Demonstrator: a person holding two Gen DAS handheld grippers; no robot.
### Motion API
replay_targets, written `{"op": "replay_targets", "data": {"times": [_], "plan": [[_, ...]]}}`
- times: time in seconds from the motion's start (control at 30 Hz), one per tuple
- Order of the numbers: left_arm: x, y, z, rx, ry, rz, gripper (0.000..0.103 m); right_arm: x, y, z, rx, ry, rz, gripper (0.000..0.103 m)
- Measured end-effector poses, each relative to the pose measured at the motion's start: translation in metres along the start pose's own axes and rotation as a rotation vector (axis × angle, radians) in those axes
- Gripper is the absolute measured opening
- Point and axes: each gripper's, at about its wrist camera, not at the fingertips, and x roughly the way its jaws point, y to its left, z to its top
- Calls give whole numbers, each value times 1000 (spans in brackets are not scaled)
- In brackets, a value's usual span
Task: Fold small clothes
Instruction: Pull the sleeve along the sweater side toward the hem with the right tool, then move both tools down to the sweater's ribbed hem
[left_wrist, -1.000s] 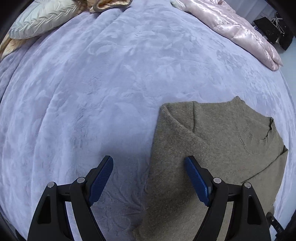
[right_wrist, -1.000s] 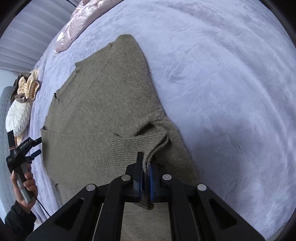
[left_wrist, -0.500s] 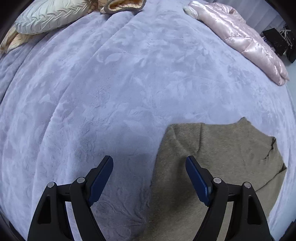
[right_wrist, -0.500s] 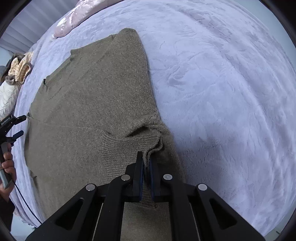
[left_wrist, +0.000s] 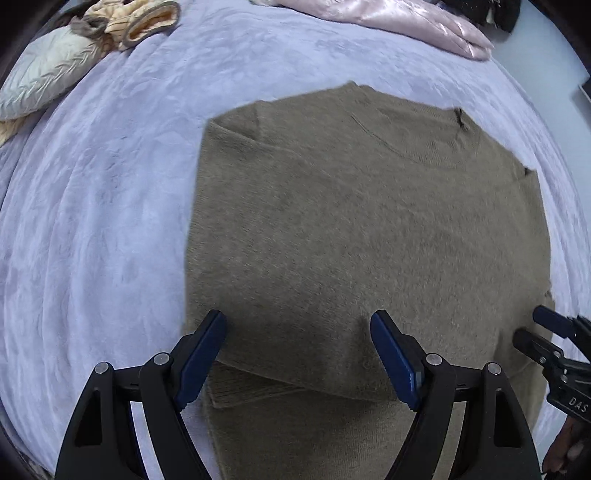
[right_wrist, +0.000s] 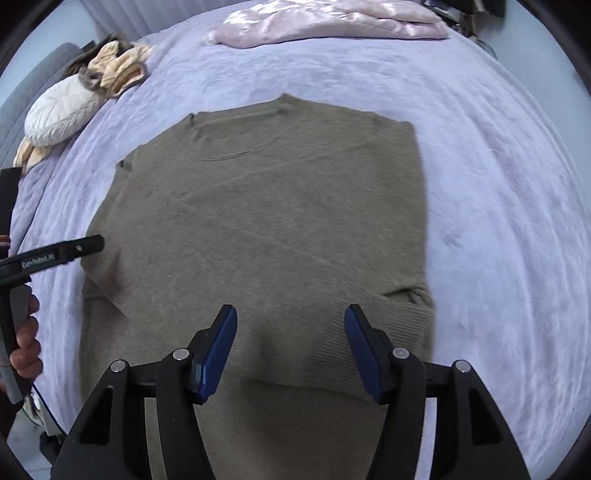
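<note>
An olive-brown knit sweater (left_wrist: 351, 229) lies flat on the lilac bedspread (left_wrist: 92, 221), neck end far from me, both sleeves folded across the body. It also shows in the right wrist view (right_wrist: 266, 221). My left gripper (left_wrist: 297, 354) is open and empty, hovering over the sweater's lower left part. My right gripper (right_wrist: 290, 343) is open and empty over the lower right part, near a ribbed sleeve cuff (right_wrist: 384, 328). The right gripper also shows at the right edge of the left wrist view (left_wrist: 543, 339).
A pink satin quilted jacket (right_wrist: 325, 26) lies at the far end of the bed. A white pillow (right_wrist: 59, 110) and a beige garment pile (right_wrist: 114, 70) lie far left. The bedspread (right_wrist: 498, 184) stretches to the right of the sweater.
My right gripper has let go of the sleeve cuff and opened. Both grippers have swung to face the sweater squarely, and the left one has moved over it.
</note>
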Motion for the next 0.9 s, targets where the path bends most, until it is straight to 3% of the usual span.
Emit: {"op": "replay_targets", "data": {"times": [0.07,0.17,0.3,0.4,0.53,0.67,0.73,0.87,0.9], "plan": [[16,-1,-11,34,42,44,81,28,13,5,-12,58,12,64],[13,10,-28,36,46,27,82,52,8,-11,-19,125,-16,64],[-14,24,-41,14,33,58,82,38,-8,-30,-11,122,-45,64],[-31,21,-50,-16,20,-12,82,14,-17,-38,50,97,-70,64],[-23,-14,-68,82,68,-25,82,0,2,-46,57,83,-26,70],[-2,-41,-102,208,149,9,82,24,37,-62,-8,204,-6,70],[-1,-42,-123,259,148,45,82,37,44,-78,-15,277,-20,76],[-13,-27,-161,252,169,30,83,30,51,-116,-80,275,-64,81],[-16,-23,-172,248,174,37,89,26,52,-126,-99,280,-65,82]]}}
